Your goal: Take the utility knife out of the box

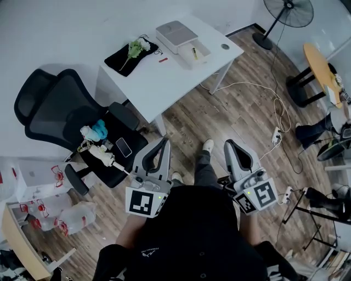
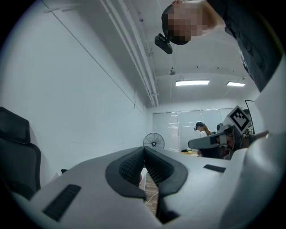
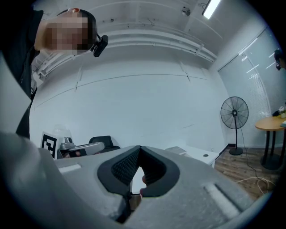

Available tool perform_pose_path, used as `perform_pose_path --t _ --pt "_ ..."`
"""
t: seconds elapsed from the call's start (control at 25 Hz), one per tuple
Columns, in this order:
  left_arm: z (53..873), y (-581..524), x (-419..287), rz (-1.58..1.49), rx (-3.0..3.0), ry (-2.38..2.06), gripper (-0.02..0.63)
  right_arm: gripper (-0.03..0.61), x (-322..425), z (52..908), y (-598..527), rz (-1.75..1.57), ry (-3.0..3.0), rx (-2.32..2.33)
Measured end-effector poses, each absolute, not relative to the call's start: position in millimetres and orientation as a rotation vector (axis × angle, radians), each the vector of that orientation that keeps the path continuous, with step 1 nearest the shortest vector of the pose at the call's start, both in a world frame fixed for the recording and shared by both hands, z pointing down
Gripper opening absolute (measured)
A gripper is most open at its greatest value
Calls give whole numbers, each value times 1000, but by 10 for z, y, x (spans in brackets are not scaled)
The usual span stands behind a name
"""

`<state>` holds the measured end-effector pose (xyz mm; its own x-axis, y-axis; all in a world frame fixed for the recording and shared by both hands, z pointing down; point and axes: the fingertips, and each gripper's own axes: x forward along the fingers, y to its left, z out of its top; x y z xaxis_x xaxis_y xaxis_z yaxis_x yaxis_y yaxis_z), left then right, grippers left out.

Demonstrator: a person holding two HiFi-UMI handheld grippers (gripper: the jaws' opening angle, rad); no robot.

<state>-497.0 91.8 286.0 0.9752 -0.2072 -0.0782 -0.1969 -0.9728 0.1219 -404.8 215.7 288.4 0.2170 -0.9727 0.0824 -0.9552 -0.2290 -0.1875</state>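
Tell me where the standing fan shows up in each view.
Head view: fan in the top right corner.
Left gripper view: fan at the centre, far off.
Right gripper view: fan at the right, mid-height.
Shared landmark: the black chair, in all three.

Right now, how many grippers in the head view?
2. Left gripper at lower centre-left, right gripper at lower centre-right, both shut and empty, over the floor, short of the white table.
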Motion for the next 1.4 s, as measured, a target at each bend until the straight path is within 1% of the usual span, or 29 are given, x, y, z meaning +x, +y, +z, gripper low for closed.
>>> perform_pose_path --t 0.16,0.36,0.8,1.4 --pt "2845 759 -4793 -151 3036 -360 5 5 -3833 2893 1980 -273 1926 -2340" --pt "2887 665 -4403 -132 3000 -373 5 5 -3430 2961 1822 -277 1946 -2318" --pt "2852 503 -3315 -99 3005 -455 5 5 -2292 2960 1536 -310 2029 -2234" --pt "2815 512 -1997 -88 3044 -595 5 5 -948 3061 1532 -353 2113 -2152"
